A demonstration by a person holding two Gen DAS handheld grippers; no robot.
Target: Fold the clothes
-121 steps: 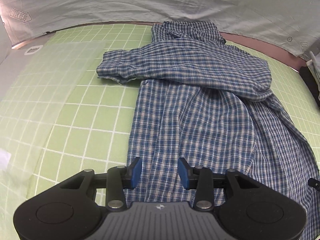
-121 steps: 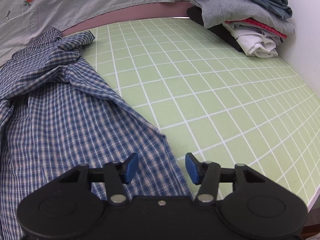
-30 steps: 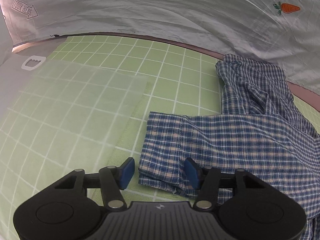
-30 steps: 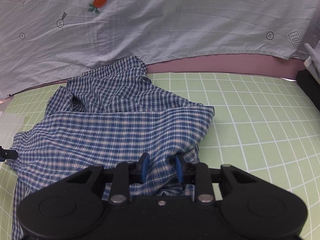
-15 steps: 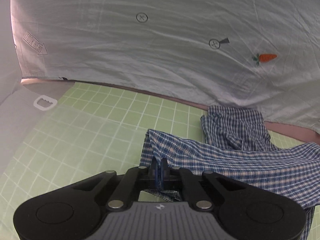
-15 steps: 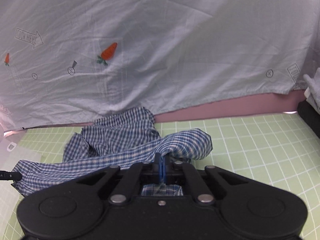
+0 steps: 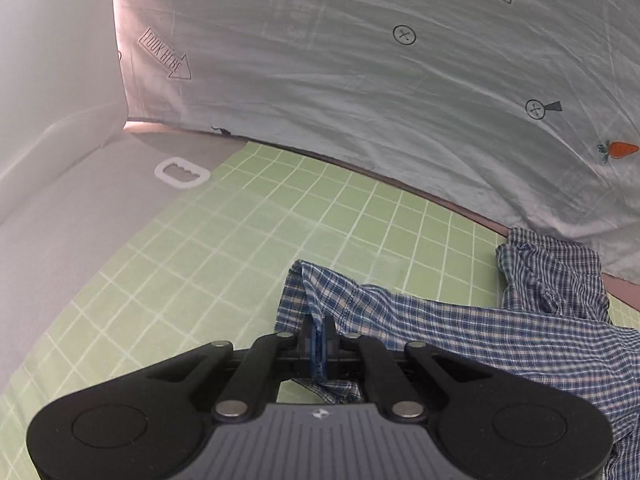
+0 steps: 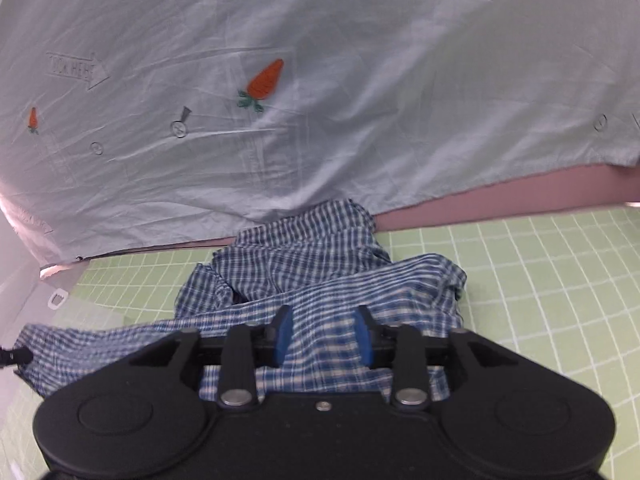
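A blue and white checked shirt (image 7: 500, 340) lies rumpled on the green grid mat (image 7: 280, 220). My left gripper (image 7: 318, 342) is shut on the sleeve's cuff end, which stands up in a fold above the blue pads. In the right wrist view the shirt (image 8: 312, 264) is bunched near the back of the mat (image 8: 540, 280), with the sleeve stretched out to the left. My right gripper (image 8: 323, 332) is open, and checked cloth lies between and beneath its spread fingers. The left gripper's tip (image 8: 16, 356) shows at the sleeve's far end.
A pale printed sheet (image 8: 360, 100) with carrots and arrows hangs behind the mat. A grey surface with a white ring-shaped tag (image 7: 182, 173) borders the mat on the left. Bare green mat spreads to the right (image 8: 560, 320).
My right gripper, shut on the shirt half a second ago, now has its fingers apart. The left gripper stays shut on the cuff and has lifted it further.
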